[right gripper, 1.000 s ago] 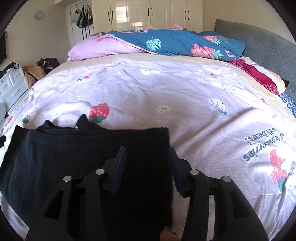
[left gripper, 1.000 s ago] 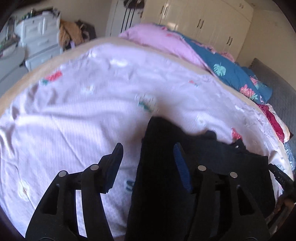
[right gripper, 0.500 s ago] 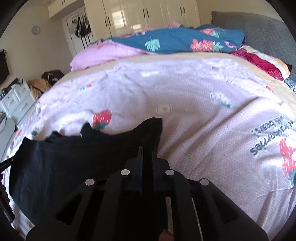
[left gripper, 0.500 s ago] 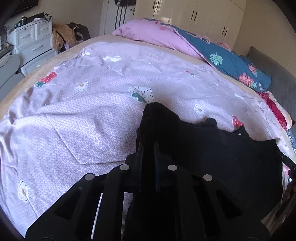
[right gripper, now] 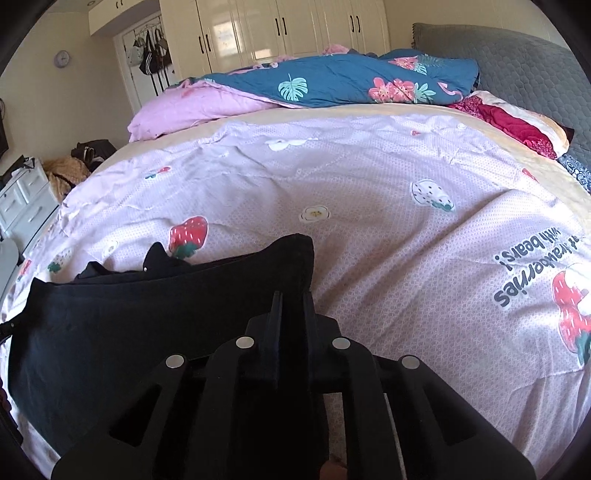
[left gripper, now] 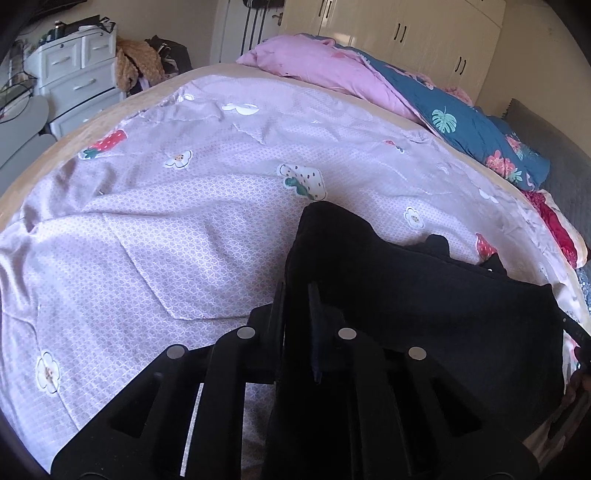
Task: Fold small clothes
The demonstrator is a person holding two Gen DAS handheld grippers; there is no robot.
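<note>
A: Black garment (left gripper: 436, 295) — you've got it in both grippers. Your left gripper (left gripper: 297, 295) is clamped down narrow on one corner of it, the dark cloth pinched between the pads and bunched up into a peak just past the fingertips.

B: And your right gripper (right gripper: 291, 302) is the mirror of that: jaws drawn nearly together on the opposite corner, cloth squeezed between them and standing up in a soft point ahead of the fingers.

A: Between your two grips the black garment (right gripper: 122, 314) hangs in a broad, slack band. Its far edge sags a little, and a smaller dark flap pokes up behind it.

B: Under it is the bed sheet (left gripper: 177, 221), pale lilac, printed with strawberries and little white flowers, wrinkled in places. On your right wrist view the sheet (right gripper: 369, 229) carries upside-down lettering and a big strawberry off to the right.

A: Farther out, at the far side of the bed, a pink quilt (left gripper: 325, 70) lies folded, with a teal floral blanket (right gripper: 343, 79) heaped beside and partly over it.

B: A red and cream pillow (right gripper: 517, 125) sits against the grey headboard (right gripper: 517, 62).

A: Beyond the bed, cream wardrobe doors (right gripper: 295, 29) line the wall, and a white drawer unit (left gripper: 77, 74) stands off to the left.
</note>
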